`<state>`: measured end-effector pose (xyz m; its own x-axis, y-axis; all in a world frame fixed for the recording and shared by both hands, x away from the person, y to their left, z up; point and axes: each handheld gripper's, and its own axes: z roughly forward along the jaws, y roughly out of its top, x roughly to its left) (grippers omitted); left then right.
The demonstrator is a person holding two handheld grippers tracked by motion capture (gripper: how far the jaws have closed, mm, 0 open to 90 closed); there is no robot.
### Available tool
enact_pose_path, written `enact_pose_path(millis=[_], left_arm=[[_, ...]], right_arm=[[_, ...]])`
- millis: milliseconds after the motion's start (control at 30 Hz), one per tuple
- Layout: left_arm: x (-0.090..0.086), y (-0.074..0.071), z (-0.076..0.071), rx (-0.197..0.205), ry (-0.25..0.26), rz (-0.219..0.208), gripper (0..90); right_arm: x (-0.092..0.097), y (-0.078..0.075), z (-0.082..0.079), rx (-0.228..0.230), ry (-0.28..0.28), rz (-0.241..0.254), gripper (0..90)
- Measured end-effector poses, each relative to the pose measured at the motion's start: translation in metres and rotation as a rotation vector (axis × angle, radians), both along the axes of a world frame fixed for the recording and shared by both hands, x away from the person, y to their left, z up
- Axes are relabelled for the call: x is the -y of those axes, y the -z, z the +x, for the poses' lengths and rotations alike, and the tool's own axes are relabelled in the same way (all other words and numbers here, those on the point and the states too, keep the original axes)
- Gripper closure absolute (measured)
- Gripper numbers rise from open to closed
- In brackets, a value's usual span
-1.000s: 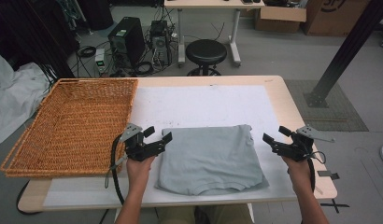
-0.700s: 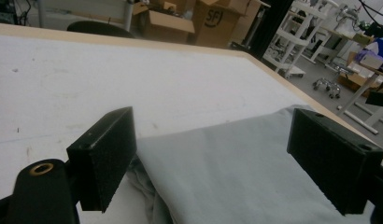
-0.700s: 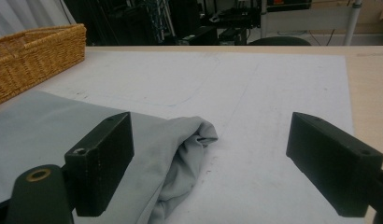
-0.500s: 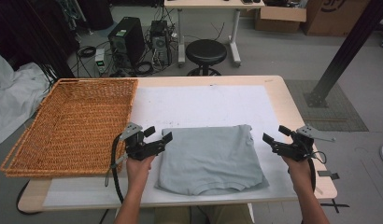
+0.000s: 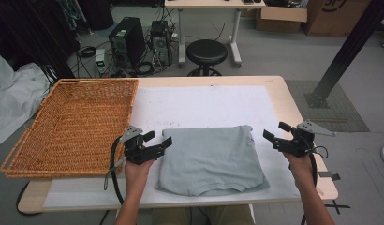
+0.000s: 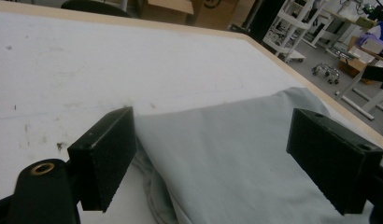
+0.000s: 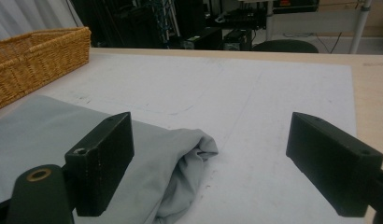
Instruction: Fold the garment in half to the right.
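A folded pale grey-green garment (image 5: pixel 210 158) lies flat on the white mat near the table's front edge. My left gripper (image 5: pixel 158 139) hovers open at the garment's left edge, its jaws pointing right toward the cloth (image 6: pixel 236 154). My right gripper (image 5: pixel 276 131) stands open just off the garment's right edge, with a bunched corner of the cloth (image 7: pixel 180 158) ahead of its left jaw. Nothing is held between either pair of jaws.
A large wicker basket (image 5: pixel 26 154) sits on the table's left side, also seen far left in the right gripper view as the basket (image 7: pixel 35 51). A white mat (image 5: pixel 204 103) covers the tabletop. Beyond the table stand a black stool (image 5: pixel 206 51), computer towers and a desk.
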<state>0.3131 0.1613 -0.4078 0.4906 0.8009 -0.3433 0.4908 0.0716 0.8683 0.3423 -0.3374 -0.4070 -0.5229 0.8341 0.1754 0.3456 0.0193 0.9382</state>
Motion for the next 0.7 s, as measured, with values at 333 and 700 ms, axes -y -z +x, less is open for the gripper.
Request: enact_pose_path(millis=[333, 700], left_arm=[[0.0, 0.009, -0.024, -0.047, -0.021, -0.012, 15.9], [0.001, 0.008, -0.05, -0.047, -0.021, 0.017, 17.0]], right_arm=[[-0.002, -0.011, 0.013, 0.005, -0.059, 0.001, 14.5], [-0.021, -0.026, 0.034, 0.009, -0.171, -0.018, 14.5]])
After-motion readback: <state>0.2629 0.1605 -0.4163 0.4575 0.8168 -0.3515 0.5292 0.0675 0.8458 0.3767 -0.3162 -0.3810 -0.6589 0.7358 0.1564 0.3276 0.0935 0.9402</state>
